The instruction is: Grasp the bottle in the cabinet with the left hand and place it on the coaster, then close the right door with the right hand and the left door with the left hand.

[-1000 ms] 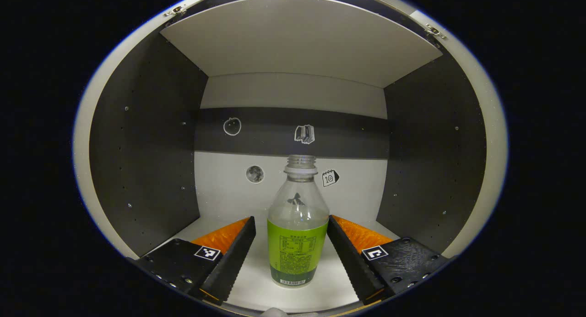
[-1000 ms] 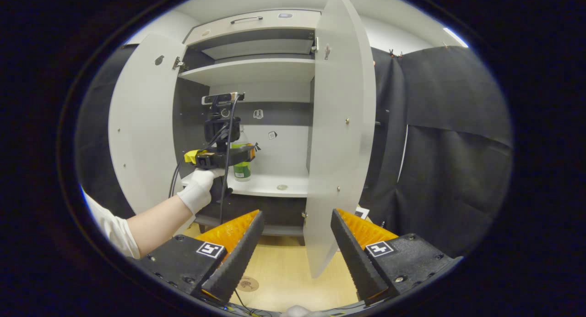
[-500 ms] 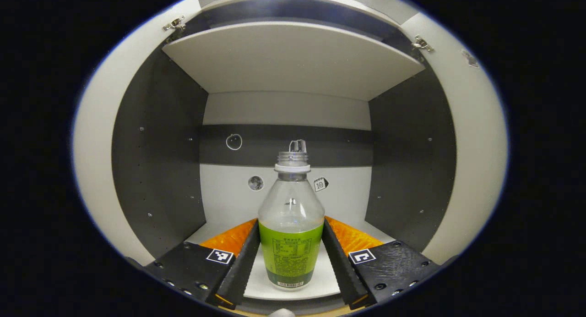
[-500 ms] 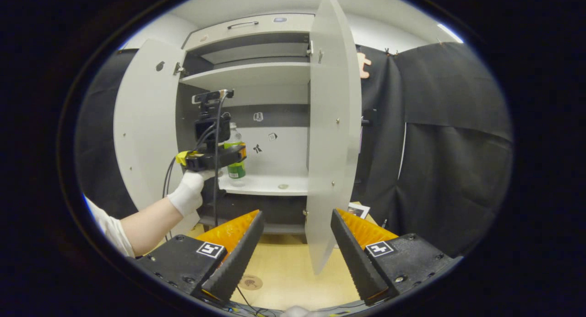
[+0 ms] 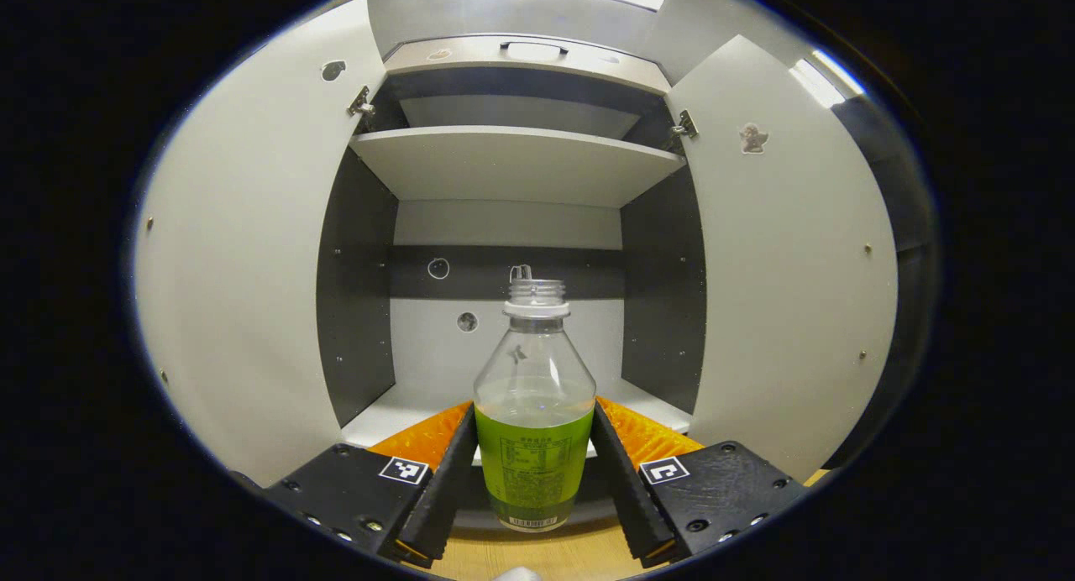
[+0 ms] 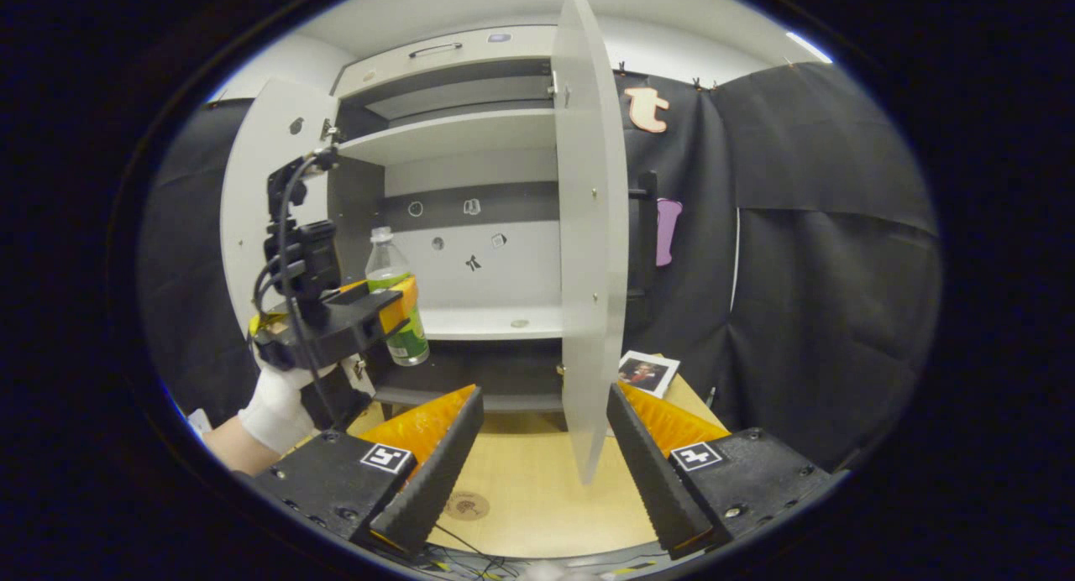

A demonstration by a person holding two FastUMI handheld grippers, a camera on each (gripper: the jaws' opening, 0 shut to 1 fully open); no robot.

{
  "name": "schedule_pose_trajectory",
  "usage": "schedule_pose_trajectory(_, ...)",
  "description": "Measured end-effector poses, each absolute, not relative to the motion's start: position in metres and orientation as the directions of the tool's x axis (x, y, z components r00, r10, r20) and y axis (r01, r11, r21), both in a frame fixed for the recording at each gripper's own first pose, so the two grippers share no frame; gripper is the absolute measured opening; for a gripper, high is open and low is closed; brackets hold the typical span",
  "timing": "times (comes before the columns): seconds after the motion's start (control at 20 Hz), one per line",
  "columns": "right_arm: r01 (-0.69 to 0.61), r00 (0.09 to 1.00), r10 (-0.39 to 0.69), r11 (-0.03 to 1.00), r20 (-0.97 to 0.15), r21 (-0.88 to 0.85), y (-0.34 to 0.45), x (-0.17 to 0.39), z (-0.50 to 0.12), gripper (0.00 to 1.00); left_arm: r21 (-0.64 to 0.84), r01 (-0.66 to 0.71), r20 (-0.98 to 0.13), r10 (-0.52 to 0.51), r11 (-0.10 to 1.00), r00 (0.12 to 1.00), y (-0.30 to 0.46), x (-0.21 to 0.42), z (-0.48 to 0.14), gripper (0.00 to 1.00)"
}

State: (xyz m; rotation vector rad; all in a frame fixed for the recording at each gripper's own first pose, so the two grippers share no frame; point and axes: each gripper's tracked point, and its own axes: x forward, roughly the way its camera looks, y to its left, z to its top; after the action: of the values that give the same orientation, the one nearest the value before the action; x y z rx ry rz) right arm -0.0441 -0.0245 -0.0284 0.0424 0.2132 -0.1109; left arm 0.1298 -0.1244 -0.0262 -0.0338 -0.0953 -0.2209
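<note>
In the left gripper view we see the left gripper with its two fingers pressed against opposite sides of the bottle, a clear, uncapped bottle with a green label, held upright and clear of the cabinet, in front of its lower shelf, with the wooden table showing beneath the bottle's base. Both cabinet doors stand open: the left door and the right door flank the opening, and small stickers mark the back panel. In the right gripper view we see the same left gripper from the side, carried by a white-gloved hand, with the bottle between its fingers in front of the cabinet's lower shelf and above the table. The right gripper shows its own fingers spread wide apart with nothing between them, low over the table. The right door stands edge-on just ahead of it, and the left door is open behind the left gripper. A round disc on the table, which we take to be the coaster though it is small and partly hidden by a finger, lies near the right gripper's left finger. A photograph card rests on the table beside the right door's lower edge
</note>
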Motion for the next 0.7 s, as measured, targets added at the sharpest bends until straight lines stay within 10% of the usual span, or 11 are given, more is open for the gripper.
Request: schedule_pose_trajectory(0.7,0.171,0.948,-0.151,0.984,-0.281,0.048,-0.033,-0.059,-0.044,1.00,-0.036,0.431,0.093,-0.426,0.902,0.900,-0.158,0.029,-0.163,0.76)
